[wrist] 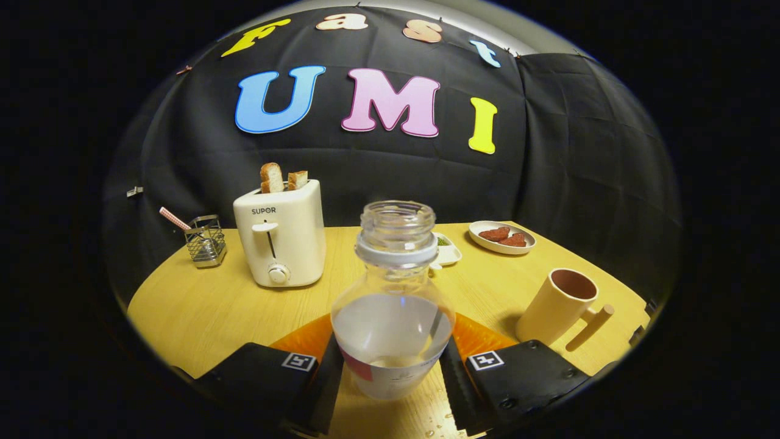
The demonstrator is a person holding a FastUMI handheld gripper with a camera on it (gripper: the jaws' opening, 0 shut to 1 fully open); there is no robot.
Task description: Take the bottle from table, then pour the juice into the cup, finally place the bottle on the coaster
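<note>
A clear glass bottle (395, 305) with no cap stands upright between my fingers, about half full of pale juice. My gripper (392, 366) is shut on it, one finger pressing on each side of its lower body. An orange coaster (304, 338) shows behind the fingers on both sides of the bottle; I cannot tell whether the bottle rests on it or hangs just over it. A cream cup (560, 305) with a stick handle stands upright ahead of the right finger, apart from the bottle.
On the round wooden table (201, 305), a white toaster (281, 235) with two bread slices stands beyond the left finger, a wire holder (205, 241) further left. A plate with food (503, 236) and a small white dish (448, 250) lie behind the bottle. Droplets (440, 416) wet the table between the fingers.
</note>
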